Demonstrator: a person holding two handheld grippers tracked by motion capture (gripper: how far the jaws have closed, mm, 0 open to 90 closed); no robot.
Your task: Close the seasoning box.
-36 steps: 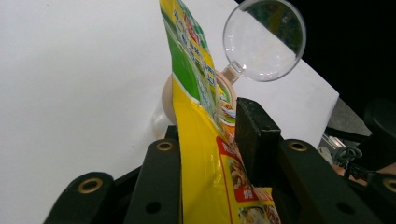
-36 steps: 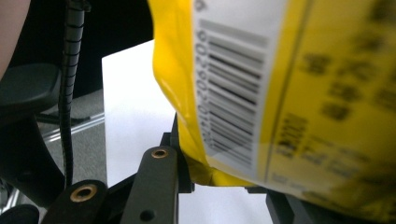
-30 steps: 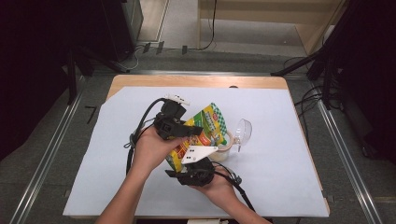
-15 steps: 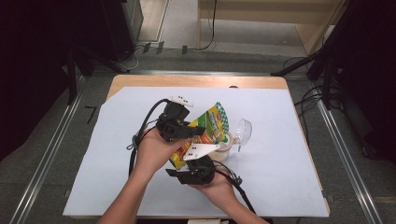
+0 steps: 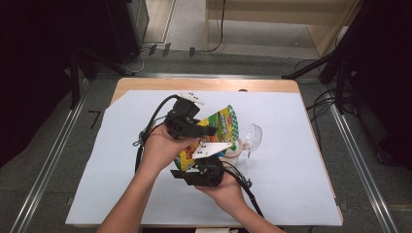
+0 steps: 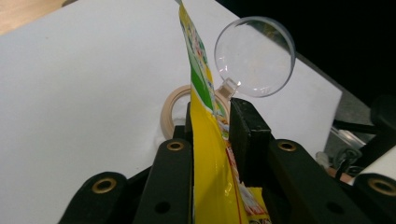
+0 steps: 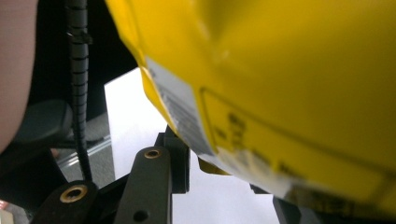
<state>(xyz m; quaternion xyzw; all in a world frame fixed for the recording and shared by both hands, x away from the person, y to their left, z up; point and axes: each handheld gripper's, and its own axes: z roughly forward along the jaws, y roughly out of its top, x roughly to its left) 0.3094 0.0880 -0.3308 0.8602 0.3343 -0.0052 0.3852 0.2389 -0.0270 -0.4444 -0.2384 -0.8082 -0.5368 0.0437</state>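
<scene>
A yellow and green snack bag [image 5: 221,124] is held up over the white sheet. My left gripper [image 5: 205,131] is shut on it, and the left gripper view shows the bag [image 6: 210,154] edge-on, pinched between the jaws [image 6: 212,126]. From below, my right gripper [image 5: 204,162] sits at the bag's lower end. Its jaws [image 7: 219,175] stand apart, with the bag's yellow bottom corner [image 7: 280,84] hanging just above and between them. The bag hides most of the right-hand jaw.
A beige tape roll [image 5: 234,148] lies flat on the sheet just past the bag [image 6: 169,109]. Beside it is a clear magnifying glass [image 5: 252,136], whose round lens [image 6: 254,56] is raised. The white sheet [image 5: 291,184] covers the wooden table.
My right gripper has crept slightly up toward the bag's lower end. The left gripper and the bag have barely shifted.
</scene>
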